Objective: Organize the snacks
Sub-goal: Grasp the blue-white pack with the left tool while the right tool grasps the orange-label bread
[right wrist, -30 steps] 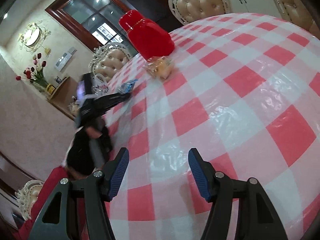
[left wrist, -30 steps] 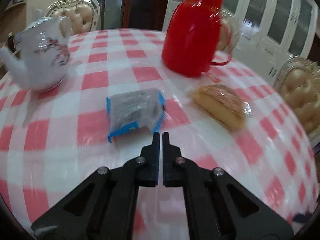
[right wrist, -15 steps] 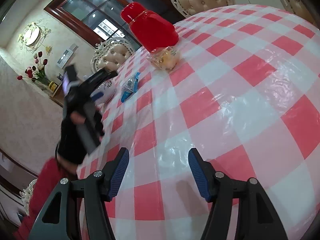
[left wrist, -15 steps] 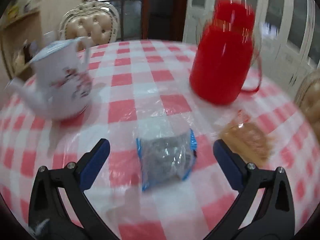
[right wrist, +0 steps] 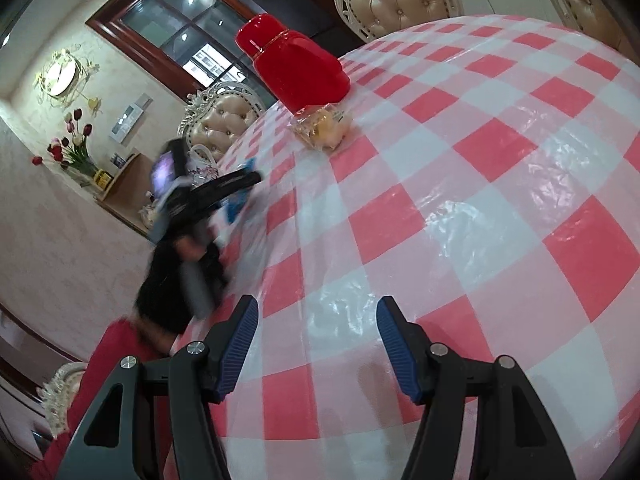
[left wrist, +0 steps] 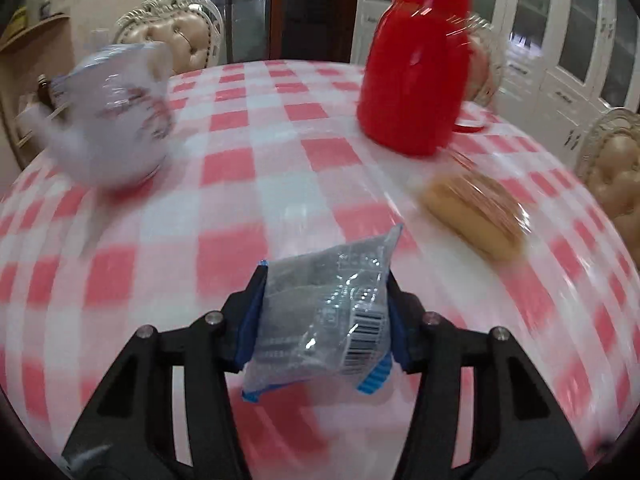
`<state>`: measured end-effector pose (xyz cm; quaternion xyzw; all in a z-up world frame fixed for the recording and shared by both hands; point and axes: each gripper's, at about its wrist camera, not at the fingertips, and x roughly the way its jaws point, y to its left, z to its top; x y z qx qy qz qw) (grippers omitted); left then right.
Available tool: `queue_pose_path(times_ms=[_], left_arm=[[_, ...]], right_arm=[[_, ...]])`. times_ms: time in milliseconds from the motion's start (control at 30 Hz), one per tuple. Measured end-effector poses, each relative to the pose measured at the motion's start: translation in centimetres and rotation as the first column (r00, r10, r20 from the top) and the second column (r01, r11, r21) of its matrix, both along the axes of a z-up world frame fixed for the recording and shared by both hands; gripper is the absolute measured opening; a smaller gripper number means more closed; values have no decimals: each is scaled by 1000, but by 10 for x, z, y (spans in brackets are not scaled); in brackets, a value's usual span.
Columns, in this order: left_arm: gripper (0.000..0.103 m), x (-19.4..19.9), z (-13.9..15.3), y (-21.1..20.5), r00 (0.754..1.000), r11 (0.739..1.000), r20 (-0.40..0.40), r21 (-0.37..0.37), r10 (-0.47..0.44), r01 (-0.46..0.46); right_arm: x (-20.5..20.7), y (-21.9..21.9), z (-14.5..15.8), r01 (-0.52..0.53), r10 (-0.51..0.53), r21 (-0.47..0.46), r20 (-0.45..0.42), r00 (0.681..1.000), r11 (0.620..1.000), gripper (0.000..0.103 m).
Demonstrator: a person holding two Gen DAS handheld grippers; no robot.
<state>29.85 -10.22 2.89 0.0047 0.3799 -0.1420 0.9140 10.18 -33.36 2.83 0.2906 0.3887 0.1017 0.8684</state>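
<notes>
Snack packet (left wrist: 324,312), a clear crinkly wrapper with blue sealed ends and something dark inside, is sitting between the blue pads (left wrist: 250,316) of the left hand-held gripper (left wrist: 326,320), whose jaws are closing on its two long sides. It is looking lifted off the checked worktop (left wrist: 240,200), though the blur is making that hard to confirm. It is probably handling as a light, soft thing: the film is glossy and likely slippery, and the contents may crumble under a hard squeeze. The pads are taking it across the filled middle, which seems the better hold; the flat sealed ends would be slipping out more easily. A barcode is facing the camera on the side nearest the right pad.

Ahead and to the right of that hand-held gripper, a wrapped bread roll (left wrist: 476,216) is lying on the worktop, well apart from the packet, just in front of a red flask (left wrist: 412,80). A white teapot (left wrist: 108,120) is standing ahead to the left.

The right hand-held gripper (right wrist: 318,344) is hovering half-wide over bare cloth with nothing between its pads. From there, the roll (right wrist: 324,130) is lying far ahead.
</notes>
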Motion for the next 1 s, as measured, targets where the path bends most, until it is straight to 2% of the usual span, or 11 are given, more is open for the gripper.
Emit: queue_pose_path(times_ms=[67, 200, 367, 467, 567, 700, 800, 900, 933, 967, 1000], left_arm=[[57, -50, 6, 14, 999, 1000, 36, -7, 16, -16], [57, -147, 21, 60, 996, 990, 22, -113, 88, -85], [58, -225, 22, 103, 976, 965, 67, -181, 207, -192], [58, -224, 17, 110, 976, 958, 57, -212, 209, -193], [57, -218, 13, 115, 974, 959, 53, -196, 221, -206], [57, -220, 13, 126, 970, 947, 38, -230, 240, -226], [57, -222, 11, 127, 968, 947, 46, -223, 246, -230], [57, -221, 11, 130, 966, 941, 41, -239, 255, -238], [57, -221, 11, 131, 966, 940, 41, -241, 257, -240], [57, -221, 11, 131, 965, 940, 41, -242, 258, -241], [57, -221, 11, 131, 965, 940, 42, -242, 258, -241]], right_arm=[[2, 0, 0, 4, -4, -28, 2, 1000, 1000, 63], [19, -2, 5, -19, 23, -107, 32, 999, 994, 63], [93, 7, 30, -67, 102, -321, 95, 990, 945, 69], [152, 25, 47, -127, 195, -452, 107, 975, 883, 80], [213, 42, 58, -156, 223, -543, 59, 973, 825, 80], [275, 54, 50, -218, 246, -503, -11, 969, 836, 81], [310, 61, 26, -249, 229, -487, -101, 968, 837, 81], [323, 67, -1, -263, 191, -537, -186, 964, 802, 81], [324, 68, -11, -273, 179, -555, -218, 959, 786, 80], [317, 67, -13, -255, 174, -588, -192, 966, 767, 67], [310, 67, -13, -250, 186, -596, -168, 968, 763, 49]])
